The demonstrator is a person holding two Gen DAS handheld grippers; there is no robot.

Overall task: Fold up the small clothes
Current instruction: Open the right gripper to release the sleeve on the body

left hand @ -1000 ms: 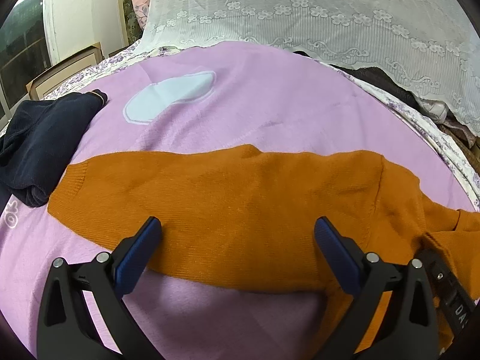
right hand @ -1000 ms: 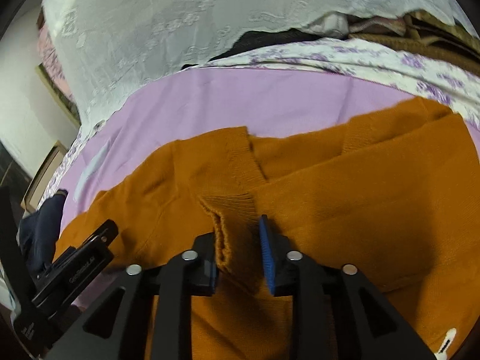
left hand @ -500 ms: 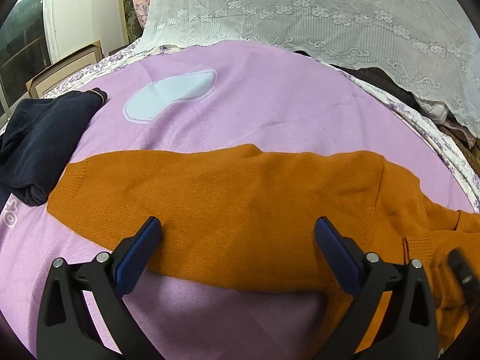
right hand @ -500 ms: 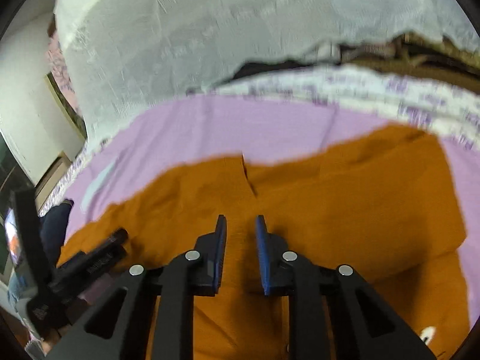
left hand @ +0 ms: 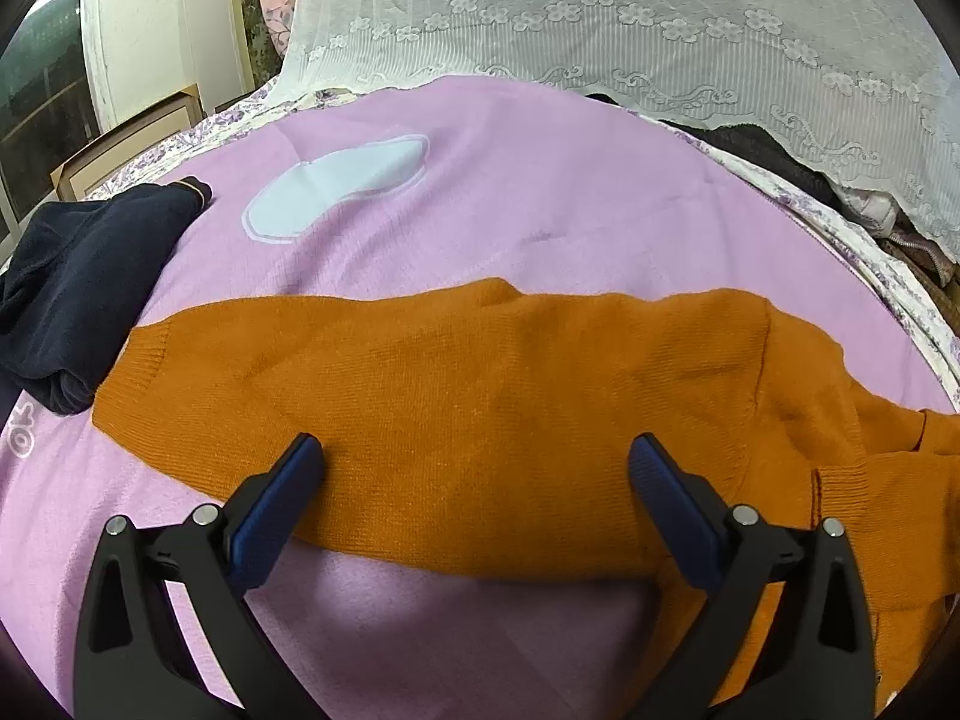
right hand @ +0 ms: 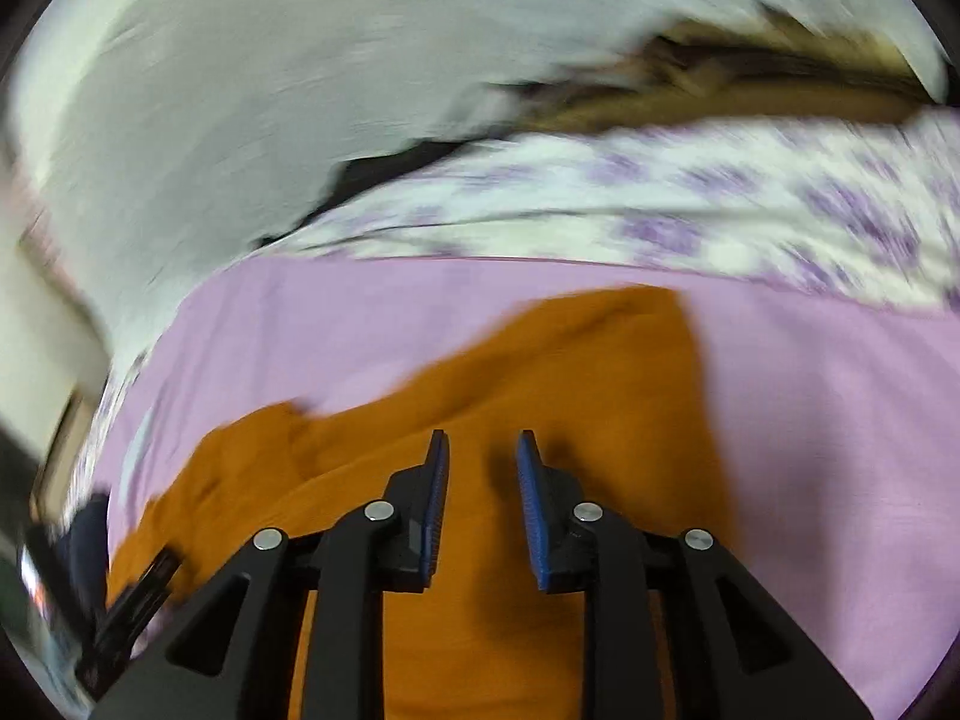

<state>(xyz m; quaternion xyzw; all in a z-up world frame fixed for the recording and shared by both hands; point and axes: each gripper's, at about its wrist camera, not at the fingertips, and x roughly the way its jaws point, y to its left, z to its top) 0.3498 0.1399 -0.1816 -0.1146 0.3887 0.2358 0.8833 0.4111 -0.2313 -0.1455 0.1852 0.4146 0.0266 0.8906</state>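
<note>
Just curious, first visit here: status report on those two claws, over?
Left gripper open. Right gripper opening, empty. Orange sweater flat on pink blanket. Nothing in the way.

Left claw (left hand: 474,468) spread wide, blue pads hovering over an orange sweater (left hand: 480,420) with nothing gripped. Laid flat across a pink blanket (left hand: 540,192), ribbed cuff toward the left. Just beside that cuff, a crumpled navy garment (left hand: 78,294). Farther back on the blanket, a pale blue patch (left hand: 336,186). Behind, a white lace cloth (left hand: 630,18) draped over dark clutter.
</note>
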